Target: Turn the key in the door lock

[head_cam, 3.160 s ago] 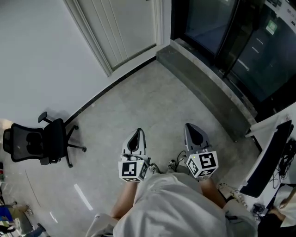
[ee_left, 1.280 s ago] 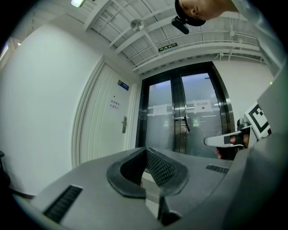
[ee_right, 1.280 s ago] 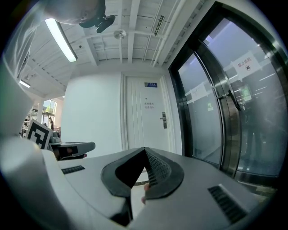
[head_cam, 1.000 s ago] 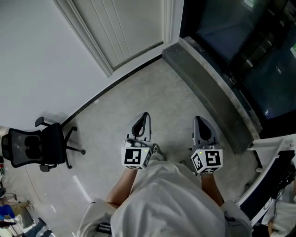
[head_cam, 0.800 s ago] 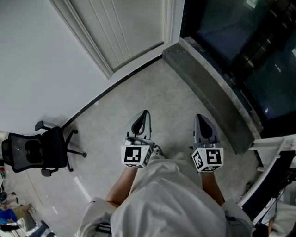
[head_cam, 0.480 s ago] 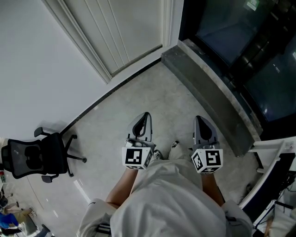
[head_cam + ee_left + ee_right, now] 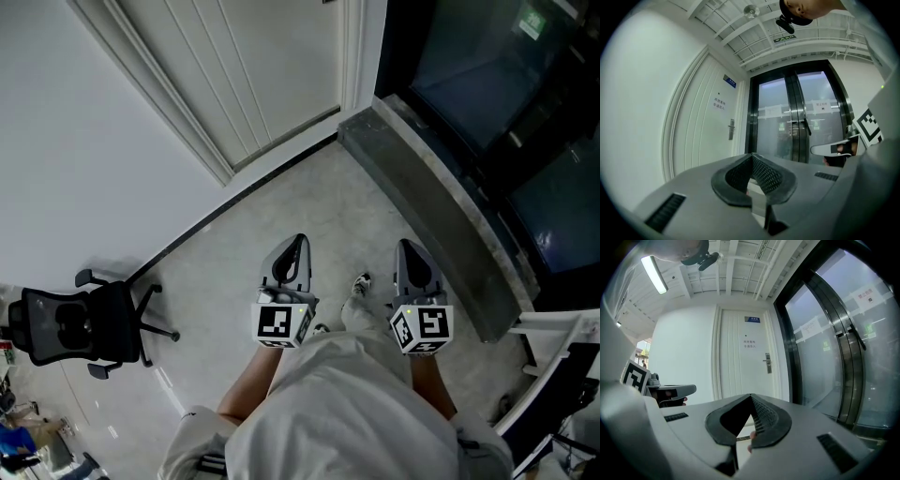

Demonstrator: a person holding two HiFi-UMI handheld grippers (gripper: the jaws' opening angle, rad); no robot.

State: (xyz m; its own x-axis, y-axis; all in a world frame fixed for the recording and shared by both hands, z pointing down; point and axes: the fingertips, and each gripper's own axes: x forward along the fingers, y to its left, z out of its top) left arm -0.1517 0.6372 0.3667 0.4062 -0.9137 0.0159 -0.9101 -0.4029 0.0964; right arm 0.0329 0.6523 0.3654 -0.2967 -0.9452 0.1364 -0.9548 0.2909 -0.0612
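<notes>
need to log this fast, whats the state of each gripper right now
Left gripper: closed, seems empty.
Right gripper: closed; whether it holds anything cannot be told.

We hold both tools out ahead of our body, side by side and apart, pointing the same way and about level. The left tool (image 7: 298, 246) has its jaws brought together at the tips, and the right tool (image 7: 409, 249) has its jaws pressed together too. Behind each tool's marker cube (image 7: 280, 323) our left forearm (image 7: 246, 398) and right forearm (image 7: 429, 386) run back to our torso. One foot (image 7: 360, 284) shows between the tools.
</notes>
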